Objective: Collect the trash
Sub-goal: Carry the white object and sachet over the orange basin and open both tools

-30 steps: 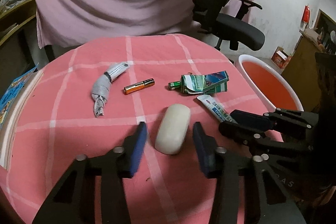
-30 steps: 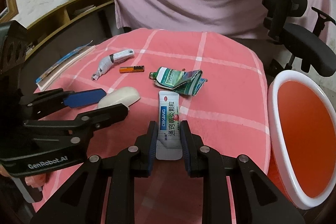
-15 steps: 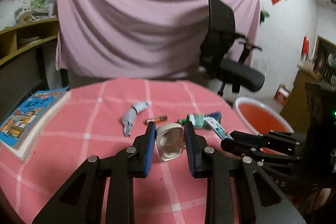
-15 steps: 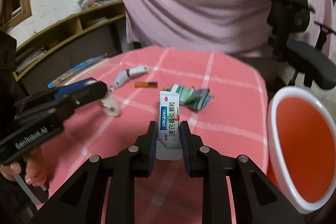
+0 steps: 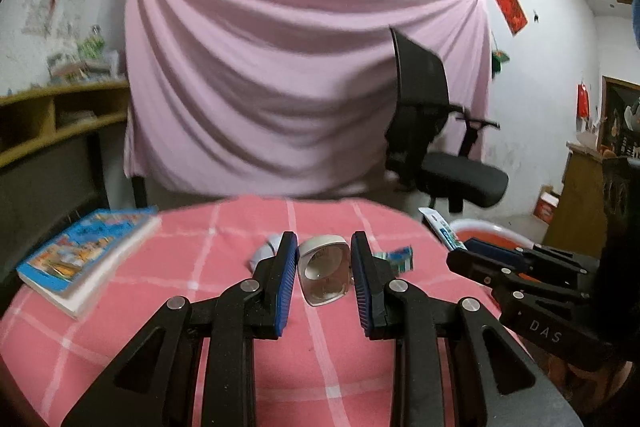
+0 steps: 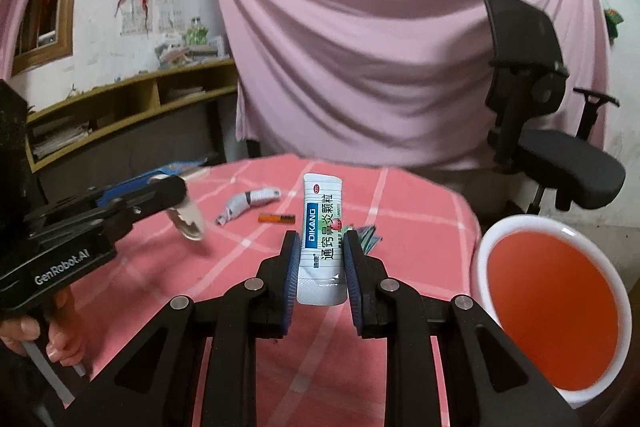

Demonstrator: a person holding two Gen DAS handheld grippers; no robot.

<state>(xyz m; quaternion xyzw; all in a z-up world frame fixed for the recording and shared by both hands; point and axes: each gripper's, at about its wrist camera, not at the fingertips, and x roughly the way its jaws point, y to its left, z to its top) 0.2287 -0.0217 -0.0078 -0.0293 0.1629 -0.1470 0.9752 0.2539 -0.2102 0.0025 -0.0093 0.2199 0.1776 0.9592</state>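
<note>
My left gripper (image 5: 325,247) is shut on a white oval case (image 5: 325,275) and holds it above the pink checked table (image 5: 224,291); it also shows in the right wrist view (image 6: 188,215). My right gripper (image 6: 320,247) is shut on a white medicine sachet (image 6: 322,239) and holds it upright above the table; the sachet's tip shows in the left wrist view (image 5: 440,227). On the table lie a crumpled grey wrapper (image 6: 246,203), an orange battery (image 6: 276,217) and a crushed green carton (image 6: 368,233), which is partly hidden behind the sachet.
An orange bin with a white rim (image 6: 554,311) stands right of the table. A blue book (image 5: 86,259) lies at the table's left edge. A black office chair (image 6: 548,131) and a pink curtain (image 6: 360,67) stand behind. Wooden shelves (image 6: 120,115) are at the left.
My left gripper closed on the white case and lifted it off the table. My right gripper lifted the sachet. Both views have tilted up toward the room.
</note>
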